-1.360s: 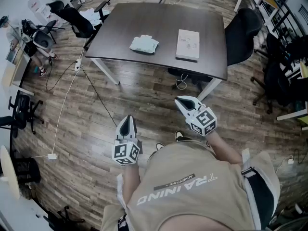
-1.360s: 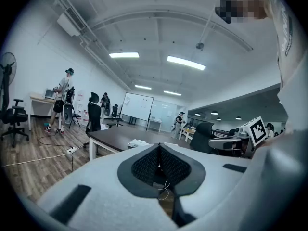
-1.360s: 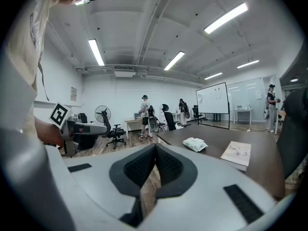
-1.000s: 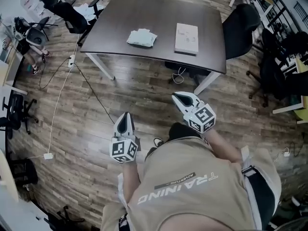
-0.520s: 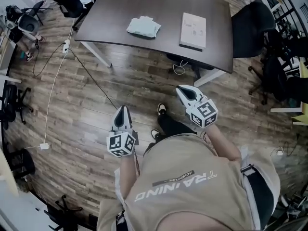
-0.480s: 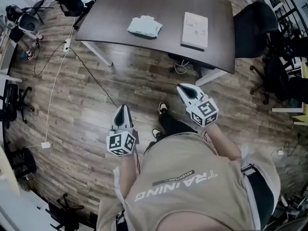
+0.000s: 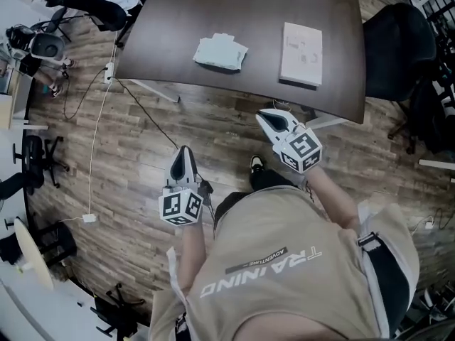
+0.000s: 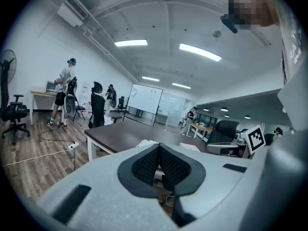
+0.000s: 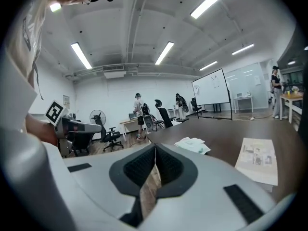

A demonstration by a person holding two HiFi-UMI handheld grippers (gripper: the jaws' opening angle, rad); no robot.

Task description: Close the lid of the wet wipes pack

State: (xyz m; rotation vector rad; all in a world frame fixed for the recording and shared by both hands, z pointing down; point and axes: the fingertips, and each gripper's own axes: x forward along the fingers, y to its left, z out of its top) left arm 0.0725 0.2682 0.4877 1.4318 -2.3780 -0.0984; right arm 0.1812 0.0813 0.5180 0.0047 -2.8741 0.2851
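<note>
The pale green wet wipes pack point(image 7: 220, 52) lies on the dark table point(image 7: 178, 20), left of a white booklet point(image 7: 302, 43). It shows in the right gripper view as a crumpled pack point(image 9: 192, 145) and small in the left gripper view point(image 8: 148, 143). My left gripper point(image 7: 184, 156) hangs over the wooden floor, well short of the table, jaws shut with nothing between them. My right gripper point(image 7: 271, 118) is near the table's front edge, also shut and empty. Both are apart from the pack.
A black office chair point(image 7: 398, 41) stands at the table's right end; more chairs point(image 7: 85, 6) at far left. A cable and power strip point(image 7: 108, 69) run across the floor. People stand by desks point(image 8: 62, 88) in the distance.
The person has stepped toward the table; table, pack and booklet now sit lower and nearer in the head view. Both grippers stayed shut and moved forward with the body.
</note>
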